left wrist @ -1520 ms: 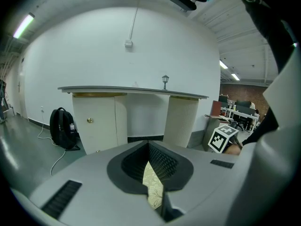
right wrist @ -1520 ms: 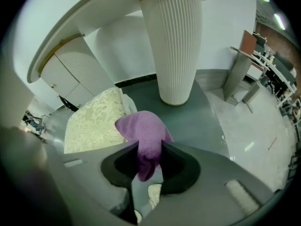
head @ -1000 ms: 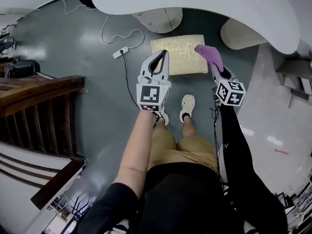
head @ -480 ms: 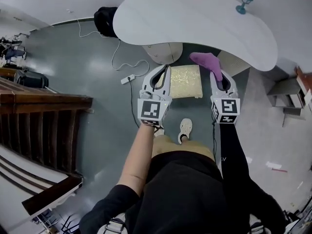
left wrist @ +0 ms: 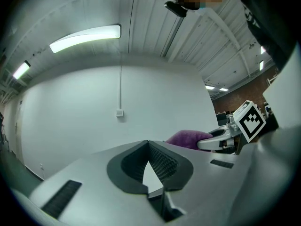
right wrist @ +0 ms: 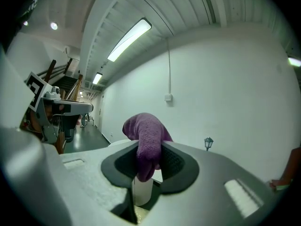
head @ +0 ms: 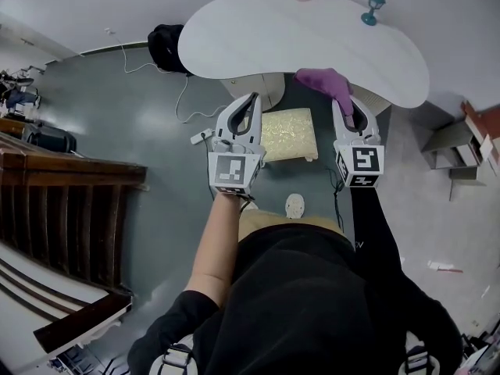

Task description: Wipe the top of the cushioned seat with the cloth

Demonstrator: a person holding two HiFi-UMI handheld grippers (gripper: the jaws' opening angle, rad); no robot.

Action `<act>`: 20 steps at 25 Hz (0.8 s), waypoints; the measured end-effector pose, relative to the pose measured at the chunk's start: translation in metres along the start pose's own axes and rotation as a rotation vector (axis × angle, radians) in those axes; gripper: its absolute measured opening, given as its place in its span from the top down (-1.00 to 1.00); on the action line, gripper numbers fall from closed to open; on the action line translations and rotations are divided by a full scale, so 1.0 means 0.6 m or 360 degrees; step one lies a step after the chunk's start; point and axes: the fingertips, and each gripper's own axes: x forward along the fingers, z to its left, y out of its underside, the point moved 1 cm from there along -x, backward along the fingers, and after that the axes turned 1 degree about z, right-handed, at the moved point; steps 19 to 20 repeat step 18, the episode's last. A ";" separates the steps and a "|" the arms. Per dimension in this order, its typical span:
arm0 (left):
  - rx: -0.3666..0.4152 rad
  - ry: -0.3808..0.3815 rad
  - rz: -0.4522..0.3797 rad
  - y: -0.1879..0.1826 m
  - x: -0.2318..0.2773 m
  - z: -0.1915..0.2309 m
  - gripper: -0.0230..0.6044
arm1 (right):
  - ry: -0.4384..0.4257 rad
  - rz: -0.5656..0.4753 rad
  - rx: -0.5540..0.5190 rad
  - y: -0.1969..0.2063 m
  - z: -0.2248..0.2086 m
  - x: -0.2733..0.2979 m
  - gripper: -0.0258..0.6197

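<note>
Cloth (head: 324,80) clamped in right gripper (head: 346,106), held up at the table (head: 297,41) edge. Left gripper (head: 251,102) jaws closed, empty. Cushioned seat (head: 287,133) on floor (head: 141,131) between both grippers, far edge at table base; open floor to the left.

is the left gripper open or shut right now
Shut and empty: in the left gripper view, the left gripper has its jaw tips touching, and nothing is caught between them.
</note>
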 end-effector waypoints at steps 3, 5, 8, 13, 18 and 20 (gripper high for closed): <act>0.0014 -0.0007 -0.0027 -0.010 -0.002 -0.001 0.90 | 0.0005 -0.0006 0.0000 -0.007 -0.009 -0.008 0.66; 0.0008 -0.0016 -0.0031 -0.008 0.007 0.000 0.90 | 0.0006 -0.0012 0.0003 -0.006 -0.018 -0.004 0.66; 0.0005 -0.0027 -0.0036 -0.010 0.008 0.004 0.90 | -0.0001 -0.0021 0.0006 -0.010 -0.018 -0.004 0.66; 0.0005 -0.0048 -0.0038 -0.015 -0.004 0.010 0.90 | -0.0001 -0.0024 0.0021 -0.014 -0.016 -0.012 0.66; 0.0022 -0.0070 -0.0046 -0.014 -0.031 0.020 0.90 | -0.0006 -0.0029 0.0029 -0.009 0.005 -0.022 0.66; 0.0022 -0.0070 -0.0046 -0.014 -0.031 0.020 0.90 | -0.0006 -0.0029 0.0029 -0.009 0.005 -0.022 0.66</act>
